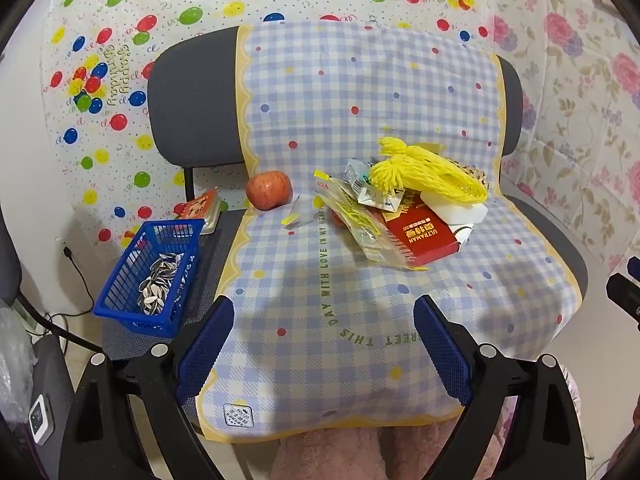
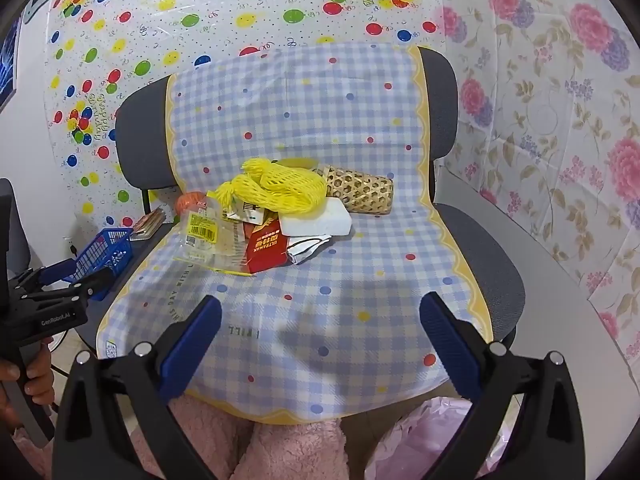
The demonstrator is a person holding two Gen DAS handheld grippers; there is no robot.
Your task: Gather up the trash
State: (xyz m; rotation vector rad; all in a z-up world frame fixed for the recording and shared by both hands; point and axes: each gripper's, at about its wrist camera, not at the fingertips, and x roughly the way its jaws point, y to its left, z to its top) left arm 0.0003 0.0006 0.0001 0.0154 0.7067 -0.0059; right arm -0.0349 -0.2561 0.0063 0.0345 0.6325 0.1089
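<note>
Trash pile (image 2: 264, 220) lies straight ahead of your right gripper (image 2: 320, 336), toward the seat's back edge.
Both grippers (image 1: 324, 340) are spread wide, holding nothing (the right one is nearer).

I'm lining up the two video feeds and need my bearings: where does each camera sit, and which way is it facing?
Left wrist: rides the left gripper, low before the chair seat, facing its backrest; own open blue fingers show, with the blue basket to the left.
Right wrist: rides the right gripper, further right, same heading; own open fingers show, plus the left gripper and hand at the left edge.
Shared: checked cloth, yellow foam net, red box.
</note>
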